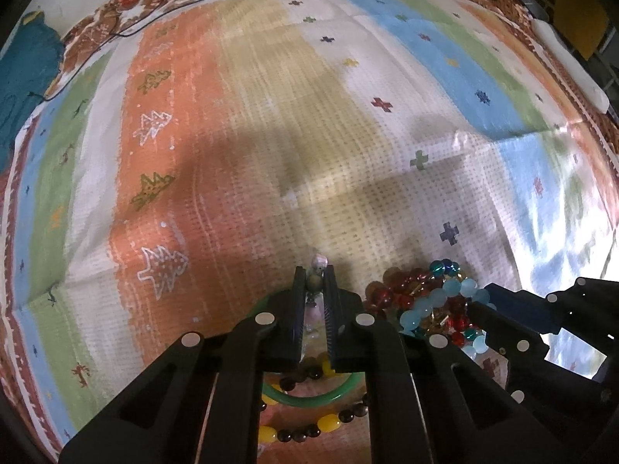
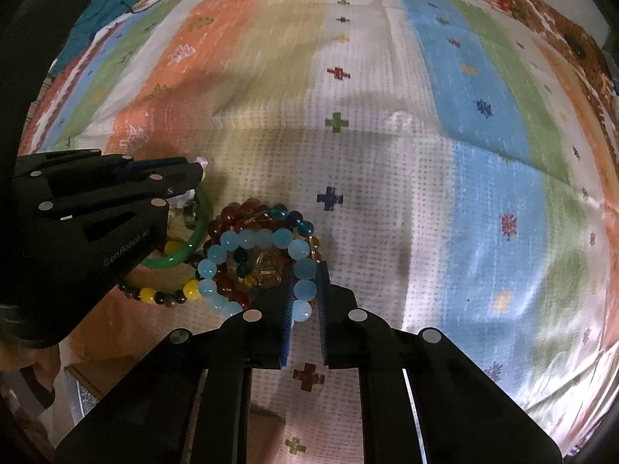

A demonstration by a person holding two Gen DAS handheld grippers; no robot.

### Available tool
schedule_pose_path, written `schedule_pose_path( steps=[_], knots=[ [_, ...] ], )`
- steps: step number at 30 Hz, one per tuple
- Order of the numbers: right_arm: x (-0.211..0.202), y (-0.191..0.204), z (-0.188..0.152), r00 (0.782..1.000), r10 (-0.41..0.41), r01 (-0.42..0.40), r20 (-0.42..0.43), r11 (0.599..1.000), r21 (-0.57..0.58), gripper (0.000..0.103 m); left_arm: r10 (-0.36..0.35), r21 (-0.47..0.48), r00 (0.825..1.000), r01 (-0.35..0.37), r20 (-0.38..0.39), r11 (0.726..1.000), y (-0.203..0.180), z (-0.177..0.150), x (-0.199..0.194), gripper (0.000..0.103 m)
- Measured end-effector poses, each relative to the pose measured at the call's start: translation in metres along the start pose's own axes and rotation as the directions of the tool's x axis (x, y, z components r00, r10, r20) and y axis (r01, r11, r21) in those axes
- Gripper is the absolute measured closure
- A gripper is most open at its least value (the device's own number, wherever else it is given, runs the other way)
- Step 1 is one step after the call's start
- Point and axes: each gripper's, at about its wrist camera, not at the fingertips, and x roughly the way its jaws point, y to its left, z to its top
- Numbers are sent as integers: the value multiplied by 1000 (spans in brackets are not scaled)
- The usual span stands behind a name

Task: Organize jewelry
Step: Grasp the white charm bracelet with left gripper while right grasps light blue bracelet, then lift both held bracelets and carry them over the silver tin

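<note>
The left gripper [image 1: 314, 270] is clamped on a pale beaded bracelet [image 1: 319, 261], above the green bangle [image 2: 193, 247]. The right gripper [image 2: 305, 270] pinches the light-blue bead bracelet [image 2: 247, 237] (its beads sit between the pads) in the pile near the striped cloth [image 2: 387, 154]'s near-left edge.
</note>
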Motion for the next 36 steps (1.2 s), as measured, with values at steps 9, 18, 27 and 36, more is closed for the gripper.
schedule_pose_path(
  steps=[9,18,27,36],
  knots=[
    [-25,-1,-3,998,-21,22,53,1000,-19,91,16,-10,999,-16,38,1000,-1,-5,-29,95],
    [-51,6,-6,989,2,7,148,998,-64,91,47,-28,994,-45,95,999,2,-18,-68,95],
    [-77,14,-20,975,27,-12,221,997,-72,91,36,-41,985,-30,168,999,-4,-39,-112,95],
    [-112,19,-33,937,67,-40,343,995,-86,91,-2,-57,968,17,249,998,-11,-60,-156,95]
  ],
)
